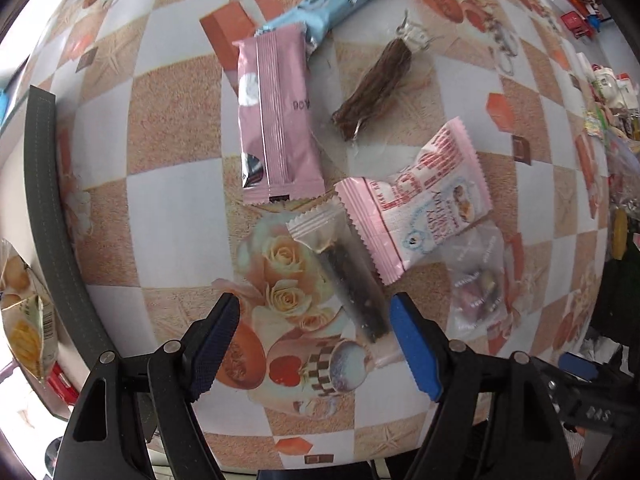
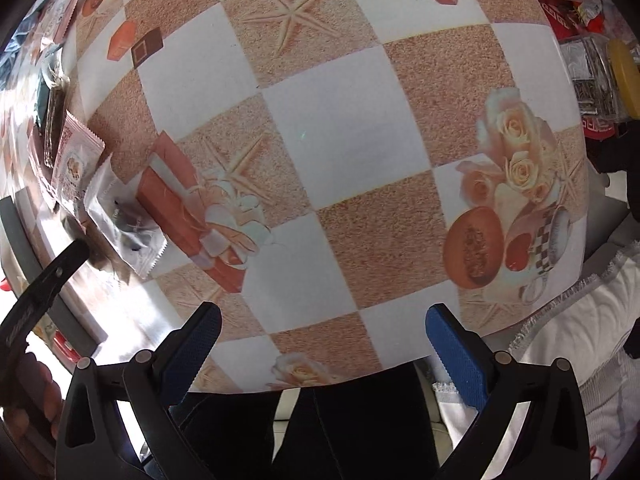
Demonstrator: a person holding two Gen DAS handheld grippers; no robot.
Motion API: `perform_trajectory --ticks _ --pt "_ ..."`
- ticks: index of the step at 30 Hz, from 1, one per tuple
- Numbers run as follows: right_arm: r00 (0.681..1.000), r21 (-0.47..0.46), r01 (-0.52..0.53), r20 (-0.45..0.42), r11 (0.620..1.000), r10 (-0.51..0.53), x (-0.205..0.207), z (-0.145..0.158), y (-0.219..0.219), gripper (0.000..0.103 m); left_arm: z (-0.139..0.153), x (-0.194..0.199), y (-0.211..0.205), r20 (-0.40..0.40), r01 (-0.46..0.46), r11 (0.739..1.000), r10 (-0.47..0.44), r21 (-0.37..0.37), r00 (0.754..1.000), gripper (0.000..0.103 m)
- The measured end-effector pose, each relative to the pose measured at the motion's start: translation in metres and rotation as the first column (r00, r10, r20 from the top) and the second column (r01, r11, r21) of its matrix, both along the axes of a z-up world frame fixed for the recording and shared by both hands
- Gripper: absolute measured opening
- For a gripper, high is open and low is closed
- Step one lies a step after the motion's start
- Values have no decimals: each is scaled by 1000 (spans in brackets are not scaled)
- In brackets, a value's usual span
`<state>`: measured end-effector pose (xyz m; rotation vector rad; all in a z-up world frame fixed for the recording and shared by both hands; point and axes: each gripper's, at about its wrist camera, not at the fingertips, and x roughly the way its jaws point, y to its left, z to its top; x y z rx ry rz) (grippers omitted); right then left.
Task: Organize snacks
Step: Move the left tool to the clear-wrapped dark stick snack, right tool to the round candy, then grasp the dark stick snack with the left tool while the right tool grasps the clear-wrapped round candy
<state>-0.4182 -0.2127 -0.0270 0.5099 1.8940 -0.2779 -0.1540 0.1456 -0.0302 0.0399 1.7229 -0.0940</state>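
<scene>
Left hand-held gripper (image 1: pixel 316 344) agape above clear dark-stick packet (image 1: pixel 348 280); right hand-held gripper (image 2: pixel 324 356) agape, empty, over tablecloth (image 2: pixel 340 120)

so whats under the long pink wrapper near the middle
Mostly the patterned tablecloth. The long pink wrapper's top right corner overlaps the light blue packet's end. Anything directly under the wrapper is hidden.

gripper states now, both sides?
Left gripper: open, holding nothing, above a clear-wrapped dark snack stick.
Right gripper: open, empty, over bare tablecloth.
</scene>
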Motion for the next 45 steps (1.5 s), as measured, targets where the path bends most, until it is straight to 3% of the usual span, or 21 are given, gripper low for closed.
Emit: perform_trajectory --ticks 4,14,21,26,29,36,45 --pt "999 -1 -48 14 999 48 0 5 8 103 -9 2 3 35 51 996 -54 77 998 82" --pt "982 16 -177 70 984 175 24 17 68 103 -12 0 26 49 66 995 -70 79 996 83" --pt "974 10 -213 86 977 211 41 17 95 103 -8 -2 16 61 89 993 -94 81 994 84" --pt "972 7 -217 89 976 216 55 13 87 103 1 0 -12 83 150 984 -158 94 984 83" --pt "972 7 -220 89 976 218 61 12 87 103 3 2 -17 80 163 984 -169 68 982 73" --pt "963 1 -252 95 968 251 93 1 95 103 9 4 -31 98 196 978 -202 65 975 27" --pt "931 -49 -336 131 940 340 145 -6 128 103 8 -11 -2 92 161 982 -171 99 981 26"
